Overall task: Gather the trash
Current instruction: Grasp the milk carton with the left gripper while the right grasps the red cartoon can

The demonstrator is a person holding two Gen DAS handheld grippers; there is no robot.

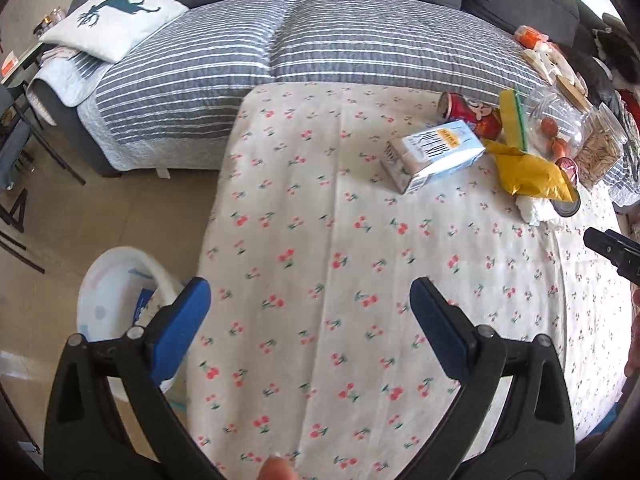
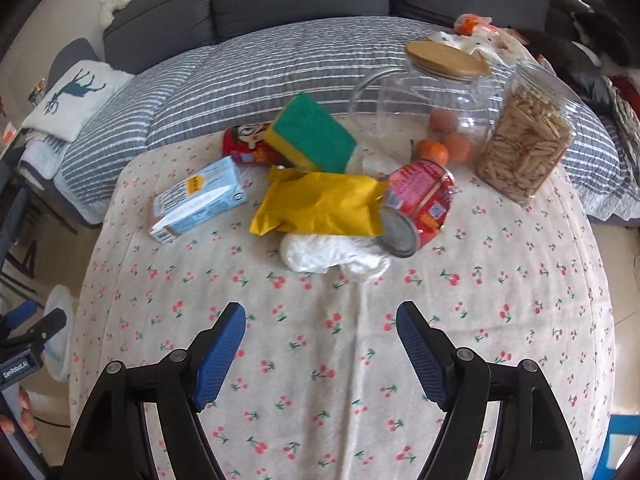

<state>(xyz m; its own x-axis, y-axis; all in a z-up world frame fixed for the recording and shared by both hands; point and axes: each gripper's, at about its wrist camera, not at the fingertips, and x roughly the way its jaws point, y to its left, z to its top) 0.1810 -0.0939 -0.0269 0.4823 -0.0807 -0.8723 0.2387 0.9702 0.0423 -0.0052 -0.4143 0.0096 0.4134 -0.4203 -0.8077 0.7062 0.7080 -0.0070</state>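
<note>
Where the cherry-print tablecloth (image 2: 320, 360) meets the striped sofa cover (image 2: 248, 64), the trash lies in a loose heap across the middle of the right wrist frame: a yellow wrapper (image 2: 320, 206) sits on a crumpled white tissue (image 2: 332, 256); a red tin can (image 2: 420, 204) lies on its side touching the wrapper's right end, lid toward the camera; a pale blue carton (image 2: 196, 200) lies flat at centre left, just apart from the wrapper; a green and yellow sponge (image 2: 312, 138) leans above it against a red can with a cartoon face (image 2: 244, 144); a clear jar with a wooden lid (image 2: 432, 96) holds what look like oranges, and a plastic jar of wooden pegs (image 2: 528, 136) stands at its right. The right gripper (image 2: 320, 320) hangs over bare cloth below the heap, blue pads apart and holding nothing; the left gripper (image 1: 310, 296) likewise stands spread and empty over the cloth; a white bin (image 1: 116, 300) stands on the floor at lower left of its view, partly behind the left finger.
</note>
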